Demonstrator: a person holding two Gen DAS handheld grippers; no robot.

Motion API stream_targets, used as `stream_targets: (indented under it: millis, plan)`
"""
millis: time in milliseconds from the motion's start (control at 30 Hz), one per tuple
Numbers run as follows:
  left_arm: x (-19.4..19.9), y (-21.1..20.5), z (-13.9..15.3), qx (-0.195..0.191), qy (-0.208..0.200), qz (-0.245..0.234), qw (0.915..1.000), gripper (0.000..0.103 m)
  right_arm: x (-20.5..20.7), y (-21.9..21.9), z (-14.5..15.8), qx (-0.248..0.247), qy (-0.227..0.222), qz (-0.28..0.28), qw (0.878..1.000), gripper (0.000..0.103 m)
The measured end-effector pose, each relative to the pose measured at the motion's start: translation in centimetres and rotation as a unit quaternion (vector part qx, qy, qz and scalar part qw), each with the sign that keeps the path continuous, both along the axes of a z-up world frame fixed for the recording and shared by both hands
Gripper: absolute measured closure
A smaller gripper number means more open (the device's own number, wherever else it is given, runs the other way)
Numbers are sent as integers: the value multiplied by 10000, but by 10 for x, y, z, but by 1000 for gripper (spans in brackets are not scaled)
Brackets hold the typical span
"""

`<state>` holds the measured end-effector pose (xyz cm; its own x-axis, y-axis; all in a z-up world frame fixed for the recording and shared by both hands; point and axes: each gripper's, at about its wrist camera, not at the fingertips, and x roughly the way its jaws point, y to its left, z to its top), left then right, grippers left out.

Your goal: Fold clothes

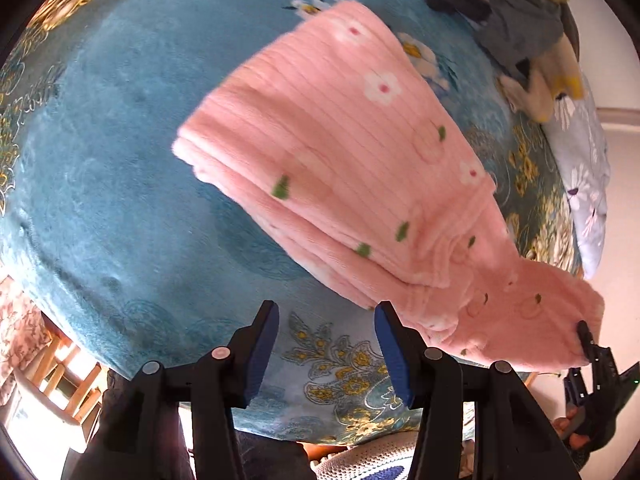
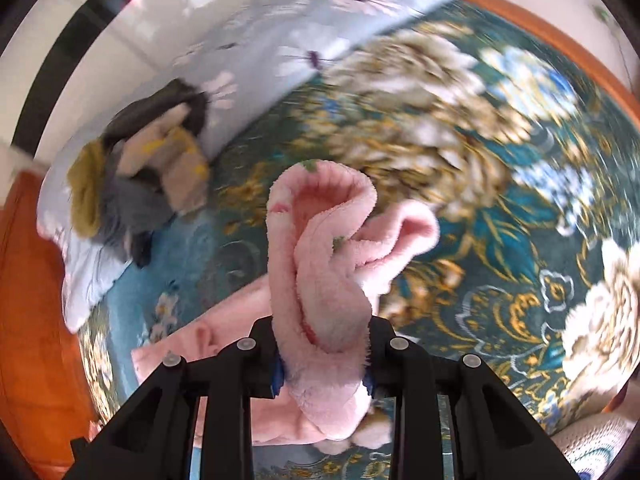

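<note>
A pink ribbed fleece garment point(image 1: 340, 152) with white flowers and green leaves lies folded on the teal floral blanket point(image 1: 120, 160). Its narrow end is lifted off the blanket at the lower right, where my right gripper point(image 1: 588, 344) pinches it. In the right wrist view my right gripper point(image 2: 322, 332) is shut on a bunched roll of the pink garment point(image 2: 320, 248), which sticks up between the fingers. My left gripper point(image 1: 327, 308) hovers above the blanket's near edge, just left of the garment, open with nothing between its blue pads point(image 1: 390, 344).
A pile of grey, mustard and beige clothes point(image 1: 520, 20) point(image 2: 140, 184) sits at the blanket's far side beside a pale floral pillow point(image 1: 588, 184) point(image 2: 280, 40). An orange bed frame point(image 2: 28, 300) borders the bed. A wooden chair point(image 1: 60, 376) stands beyond the near edge.
</note>
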<state>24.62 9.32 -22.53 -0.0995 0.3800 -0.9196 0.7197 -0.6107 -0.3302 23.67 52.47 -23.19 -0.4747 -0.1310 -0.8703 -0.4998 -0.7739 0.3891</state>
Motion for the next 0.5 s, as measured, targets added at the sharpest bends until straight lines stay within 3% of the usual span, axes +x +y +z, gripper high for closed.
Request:
stream_targets:
  millis: [233, 367, 500]
  plan:
    - [18, -82, -1, 142, 136, 114, 9997, 49, -31, -142, 48, 489, 464, 1008, 9926, 73]
    - [30, -140, -2, -84, 136, 131, 9998, 49, -52, -237, 52, 518, 492, 1492, 9862, 73]
    - [47, -194, -3, -226, 93, 111, 9996, 49, -71, -334, 23, 606, 252, 2075, 9760, 73]
